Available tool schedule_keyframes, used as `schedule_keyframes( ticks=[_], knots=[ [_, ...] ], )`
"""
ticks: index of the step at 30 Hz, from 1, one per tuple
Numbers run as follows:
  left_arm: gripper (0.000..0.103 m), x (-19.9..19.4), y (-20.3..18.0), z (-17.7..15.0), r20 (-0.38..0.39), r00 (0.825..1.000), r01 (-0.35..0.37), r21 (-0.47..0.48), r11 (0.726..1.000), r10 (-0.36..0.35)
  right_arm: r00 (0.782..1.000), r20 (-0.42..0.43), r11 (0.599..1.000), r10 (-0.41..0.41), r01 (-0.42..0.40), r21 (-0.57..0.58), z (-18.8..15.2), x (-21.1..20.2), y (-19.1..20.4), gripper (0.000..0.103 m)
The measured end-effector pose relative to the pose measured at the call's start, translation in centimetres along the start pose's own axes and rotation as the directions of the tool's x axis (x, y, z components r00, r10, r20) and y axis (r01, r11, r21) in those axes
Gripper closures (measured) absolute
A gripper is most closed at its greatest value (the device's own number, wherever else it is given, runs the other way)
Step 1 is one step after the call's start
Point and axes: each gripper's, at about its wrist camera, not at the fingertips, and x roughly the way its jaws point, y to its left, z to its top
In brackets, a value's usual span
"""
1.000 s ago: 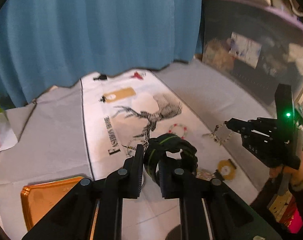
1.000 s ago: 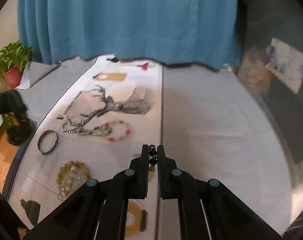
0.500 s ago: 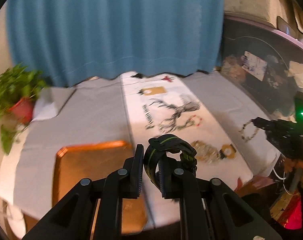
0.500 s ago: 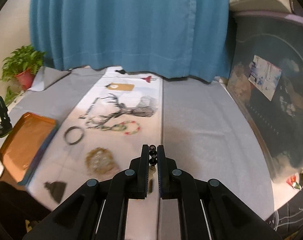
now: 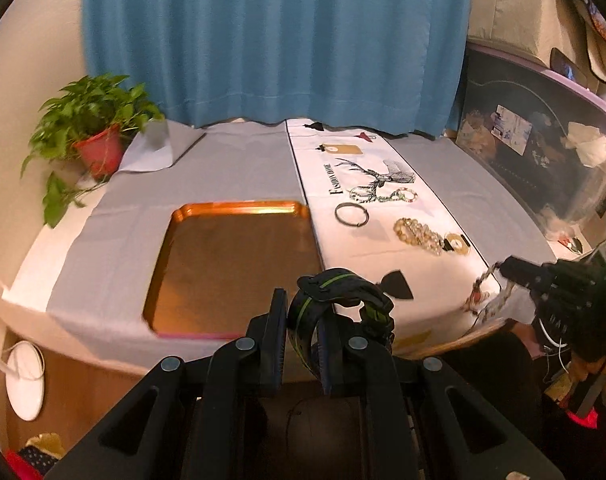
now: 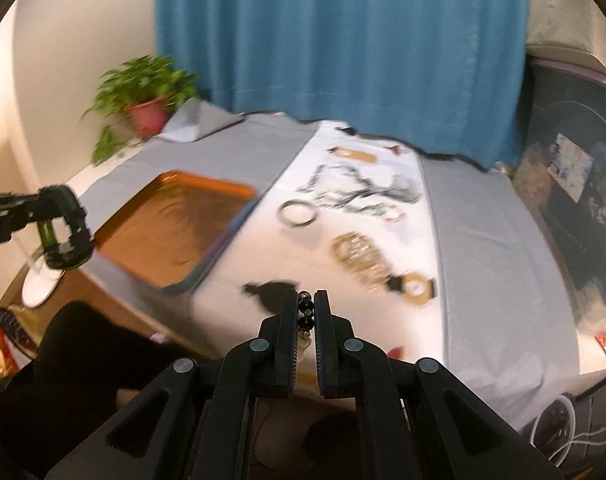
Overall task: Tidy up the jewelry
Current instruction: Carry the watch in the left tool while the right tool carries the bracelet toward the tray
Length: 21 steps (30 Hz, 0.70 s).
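Carrying jewelry toward the orange tray [image 5: 207,264] at centre frame, the left gripper [image 5: 301,320] clamps a black, green-striped watch [image 5: 339,292] by its band, above the tray's near right corner. At lower centre of the other view, the right gripper [image 6: 306,316] pinches a string of dark beads [image 6: 305,314], the rest hanging below. Bracelets [image 5: 417,232] and a ring-shaped bangle [image 5: 352,215] remain on the white cloth [image 5: 343,240]. The risk, judging by the dangling strand: it could snag the table edge and slip out.
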Motion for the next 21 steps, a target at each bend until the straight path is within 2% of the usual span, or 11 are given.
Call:
schedule_keyframes(
  ticks=[9,21],
  knots=[
    [0.091,-2.5,2.2,-3.4,0.011,1.000,-0.015,-0.035,0.999,0.015,0.997,-0.050,0.995,0.052,-0.056,-0.083,-3.0,-1.9,6.4,0.095],
    [0.091,-2.4,3.9,-4.7,0.002,1.000,-0.004,-0.059,0.998,0.005,0.997,-0.055,0.990,0.045,-0.052,-0.130,-2.3,-1.9,8.5,0.095]
  ],
)
